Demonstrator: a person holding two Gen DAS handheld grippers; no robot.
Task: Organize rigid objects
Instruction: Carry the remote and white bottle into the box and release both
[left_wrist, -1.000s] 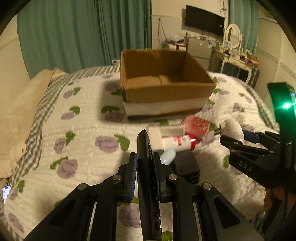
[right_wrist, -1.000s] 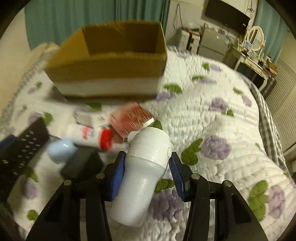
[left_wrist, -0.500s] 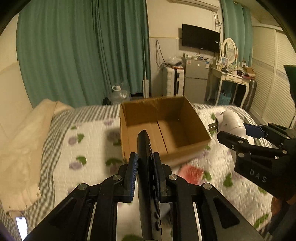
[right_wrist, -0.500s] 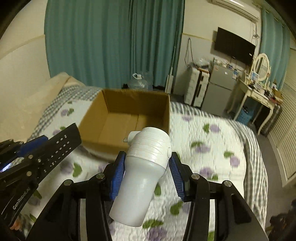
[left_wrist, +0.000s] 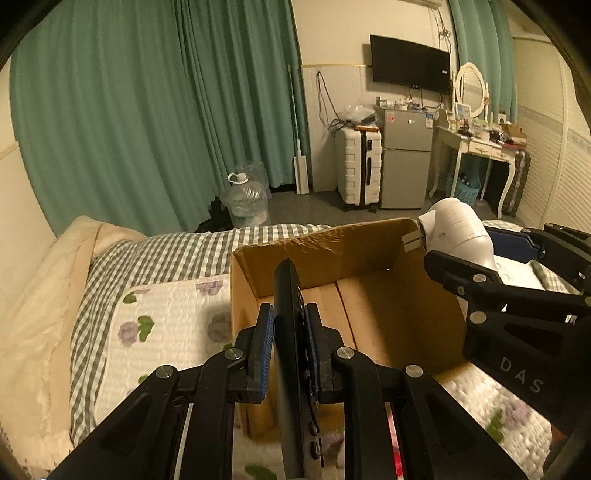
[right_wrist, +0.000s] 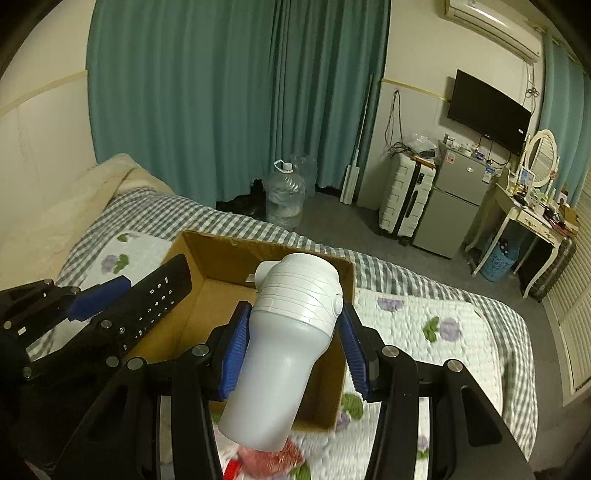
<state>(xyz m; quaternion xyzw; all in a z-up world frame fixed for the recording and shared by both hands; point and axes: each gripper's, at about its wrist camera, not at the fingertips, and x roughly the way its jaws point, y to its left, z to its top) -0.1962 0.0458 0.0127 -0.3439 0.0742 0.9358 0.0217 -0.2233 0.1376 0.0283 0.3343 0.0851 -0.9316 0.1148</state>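
Showing one cardboard box (left_wrist: 369, 295) on quilted bed (left_wrist: 166, 332), open-topped, floor bare | left gripper (left_wrist: 289, 343) pinching one black remote control (left_wrist: 291, 332) edgewise above box's near wall | right gripper (right_wrist: 295, 339) clamping one white plastic appliance (right_wrist: 291, 332), prongs at its head, above box | red item (right_wrist: 269, 461) below blurred, unidentifiable.

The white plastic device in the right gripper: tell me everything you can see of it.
The white device looks like smooth matte plastic: a ribbed, domed head with a short stub on its side, tapering to a plain round body. The right gripper is shut on it, blue pads pressing both sides just below the head. It is tilted, head up and away, held in the air above the open cardboard box. Only the pads visibly touch it. From the left wrist view it shows at the box's right corner.
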